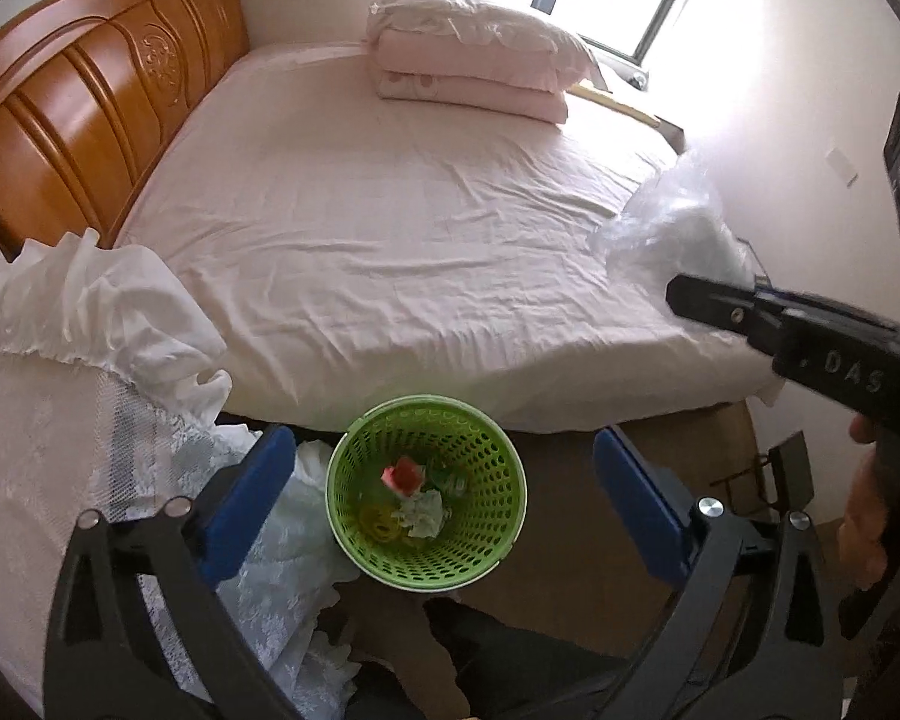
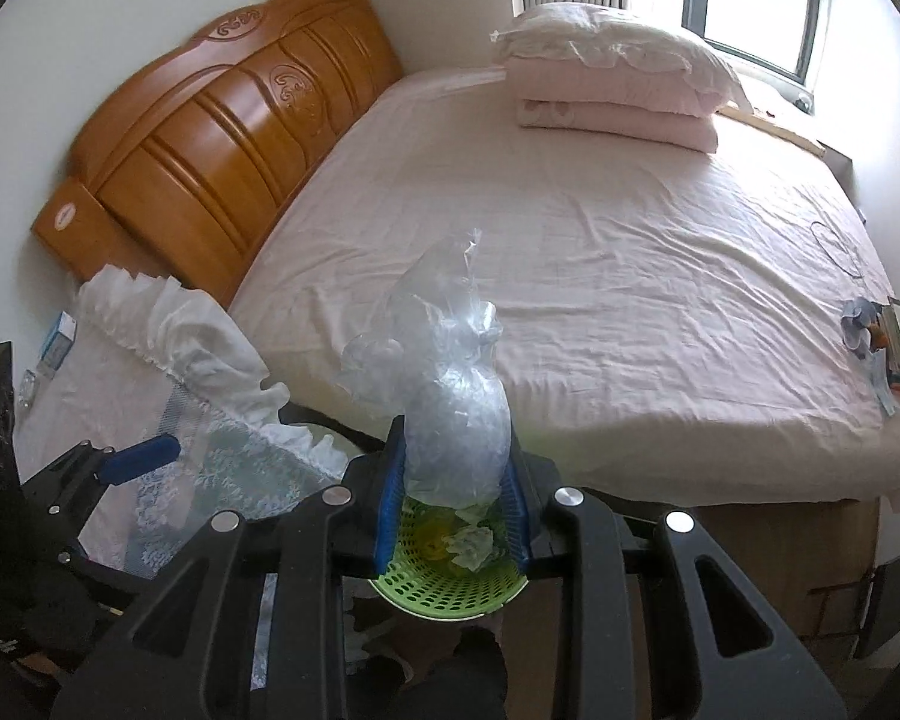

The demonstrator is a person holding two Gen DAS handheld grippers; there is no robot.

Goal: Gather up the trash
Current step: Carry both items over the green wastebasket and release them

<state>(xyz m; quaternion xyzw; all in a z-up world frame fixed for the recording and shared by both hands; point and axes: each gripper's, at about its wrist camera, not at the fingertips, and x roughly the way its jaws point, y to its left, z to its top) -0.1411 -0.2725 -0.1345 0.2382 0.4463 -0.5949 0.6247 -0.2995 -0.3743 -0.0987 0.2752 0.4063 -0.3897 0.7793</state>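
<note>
A green perforated waste basket (image 1: 426, 492) stands on the floor beside the bed, holding crumpled paper, a red scrap and a yellow piece. My left gripper (image 1: 444, 507) is open and empty, its blue pads either side of the basket from above. My right gripper (image 2: 453, 480) is shut on a crumpled clear plastic bag (image 2: 450, 384) and holds it above the basket (image 2: 450, 582). In the left wrist view the right gripper (image 1: 684, 291) enters from the right, with the bag (image 1: 672, 228) over the bed's edge.
The bed (image 1: 390, 228) has a pink sheet, a wooden headboard (image 1: 90, 96) and folded bedding (image 1: 474, 54) at the far side. A lace-covered nightstand (image 1: 60, 450) is at left. Small items (image 2: 888, 348) lie on the bed's right edge.
</note>
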